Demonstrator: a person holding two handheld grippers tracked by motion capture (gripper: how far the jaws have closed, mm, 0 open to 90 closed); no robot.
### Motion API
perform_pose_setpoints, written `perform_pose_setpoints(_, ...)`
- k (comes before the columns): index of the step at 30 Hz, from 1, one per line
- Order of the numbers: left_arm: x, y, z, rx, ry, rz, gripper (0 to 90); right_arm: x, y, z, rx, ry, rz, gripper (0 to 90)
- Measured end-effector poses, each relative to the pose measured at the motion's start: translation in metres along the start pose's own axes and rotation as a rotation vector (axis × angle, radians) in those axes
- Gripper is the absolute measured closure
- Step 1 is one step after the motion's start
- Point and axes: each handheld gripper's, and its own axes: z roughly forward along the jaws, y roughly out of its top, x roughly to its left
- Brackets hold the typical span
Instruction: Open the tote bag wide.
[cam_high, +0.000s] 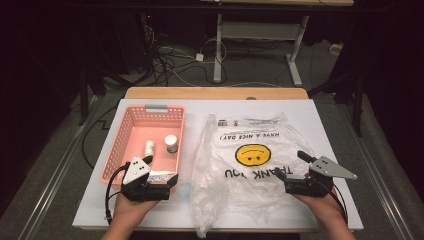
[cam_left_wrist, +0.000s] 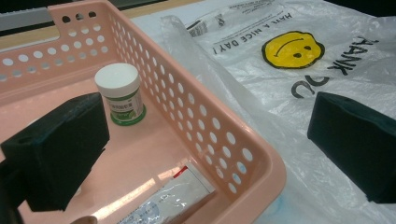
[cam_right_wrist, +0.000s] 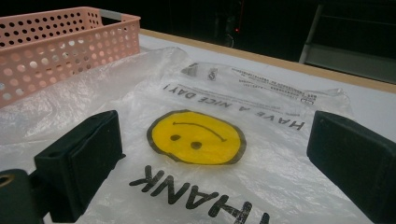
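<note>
Jar (cam_left_wrist: 120, 93), sachet (cam_left_wrist: 163, 200) in basket (cam_left_wrist: 243, 158)

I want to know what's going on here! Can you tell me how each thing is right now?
Pink basket: upright, holding items.
White-capped jar: upright in the basket, cap on.
Small bottle: in the basket.
Packet: flat in the basket.
Plastic bag: lying flat, crumpled along its left side.
Left gripper: open, empty.
Right gripper: open, empty.

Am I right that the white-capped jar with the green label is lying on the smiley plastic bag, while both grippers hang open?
Not quite. The white-capped jar stands upright inside the pink basket, not on the plastic bag; the left gripper view shows it on the basket floor. The rest holds: the left gripper and right gripper both have their fingers spread apart.
</note>
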Motion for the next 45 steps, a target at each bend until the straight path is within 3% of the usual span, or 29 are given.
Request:
perform_pose_setpoints(7,-0.001,0.001,0.001,-0.008,-0.002,-0.005,0.0,0.002,0.0,-0.003,0.003,0.018,-0.014,2.9)
perform_pose_setpoints(19,0.0,0.0,0.003,-0.002,-0.008,-0.01,0.0,-0.005,0.002,-0.008,-0.001,-0.006,0.0,4.2)
perform_pose_setpoints(27,-0.001,0.0,0.004,0.003,-0.002,-0.014,0.0,-0.021,0.001,-0.014,0.02,-0.052,0.009,7.0)
perform_pose_setpoints(40,-0.001,0.0,0.005,0.004,-0.025,-0.017,0.0,-0.062,-0.01,-0.031,0.052,-0.141,0.086,9.7)
perform_pose_setpoints(45,-0.001,0.0,0.005,-0.002,-0.025,-0.015,0.0,-0.069,-0.015,-0.033,0.076,-0.158,0.096,9.8)
